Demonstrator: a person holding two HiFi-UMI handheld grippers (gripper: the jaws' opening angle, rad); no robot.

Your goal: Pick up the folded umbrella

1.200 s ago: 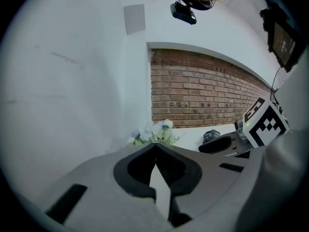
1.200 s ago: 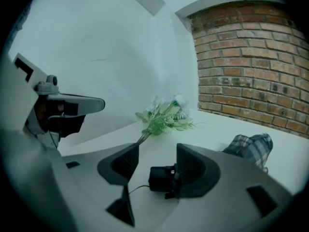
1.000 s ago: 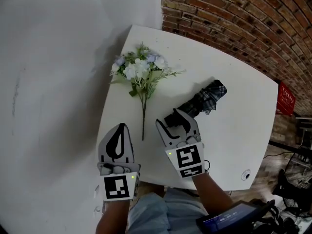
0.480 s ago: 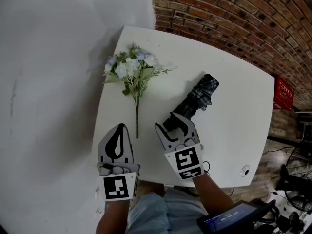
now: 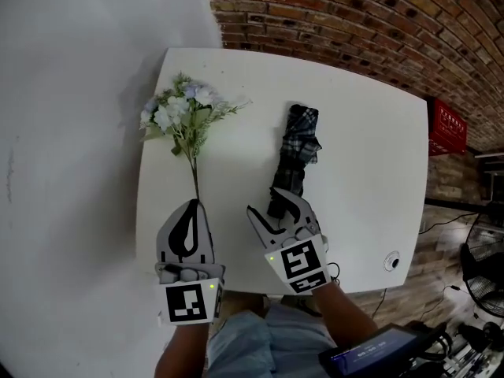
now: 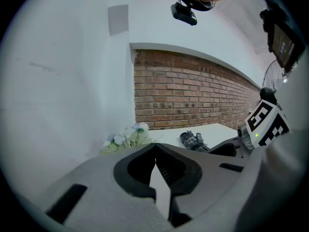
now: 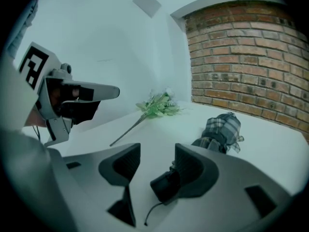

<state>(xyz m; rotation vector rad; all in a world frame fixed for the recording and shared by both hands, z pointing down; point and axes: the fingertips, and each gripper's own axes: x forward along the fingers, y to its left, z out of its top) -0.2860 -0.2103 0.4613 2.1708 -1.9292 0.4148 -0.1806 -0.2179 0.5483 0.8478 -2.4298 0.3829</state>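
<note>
The folded plaid umbrella (image 5: 296, 150) lies on the white table (image 5: 370, 187), pointing away from me, its black handle (image 7: 166, 185) nearest. My right gripper (image 5: 276, 208) is at that handle with its jaws apart. In the right gripper view (image 7: 157, 153) the handle lies between the jaws against the right finger (image 7: 193, 170), with a gap to the left one. My left gripper (image 5: 191, 205) is shut and empty near the table's front edge, its tips meeting (image 6: 155, 148). The umbrella (image 6: 193, 140) shows beyond it.
A bunch of artificial flowers (image 5: 179, 115) lies at the table's far left, its stem reaching toward my left gripper. A brick wall (image 5: 354, 22) runs behind the table and a white wall (image 5: 71, 132) lies to the left. A small round grommet (image 5: 391, 261) sits near the front right edge.
The view has swung, so the table, flowers and umbrella sit further left and the umbrella now points straight away. My right gripper stays at the handle end, and both grippers shifted slightly.
</note>
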